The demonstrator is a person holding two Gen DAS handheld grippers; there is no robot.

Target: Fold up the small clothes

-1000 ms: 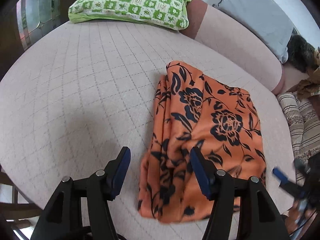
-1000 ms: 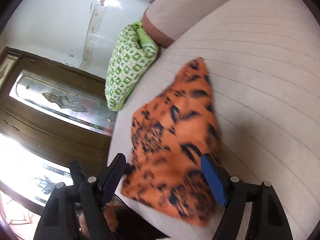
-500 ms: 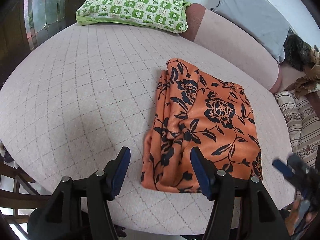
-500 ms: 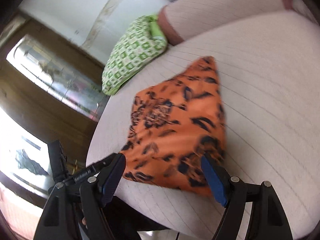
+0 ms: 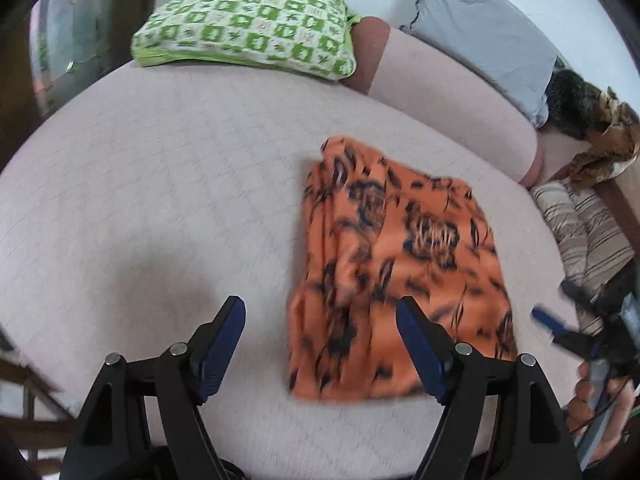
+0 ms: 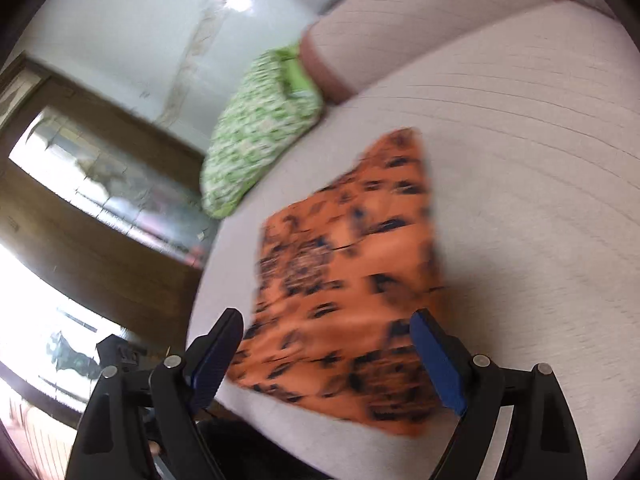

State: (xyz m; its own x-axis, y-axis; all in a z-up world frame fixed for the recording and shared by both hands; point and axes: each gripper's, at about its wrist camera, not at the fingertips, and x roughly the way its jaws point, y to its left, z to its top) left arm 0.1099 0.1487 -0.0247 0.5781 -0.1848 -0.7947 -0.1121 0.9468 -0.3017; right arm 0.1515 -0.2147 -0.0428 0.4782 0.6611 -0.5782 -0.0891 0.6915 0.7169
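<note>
- My left gripper [image 5: 320,344] and right gripper [image 6: 326,354]: jaws just widened, both spread, nothing between the pads.
- Orange floral garment [image 5: 396,272] lies folded at my one o'clock — released to rest flat on the quilted cushion [image 5: 160,208].

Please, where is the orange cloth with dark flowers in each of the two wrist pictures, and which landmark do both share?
Left wrist: the orange cloth lies right of centre on the pale cushion, partly behind the right finger.
Right wrist: the same cloth lies in the lower centre, between the two fingers but above them.
Shared landmark: the green checked pillow beyond the cloth.
</note>
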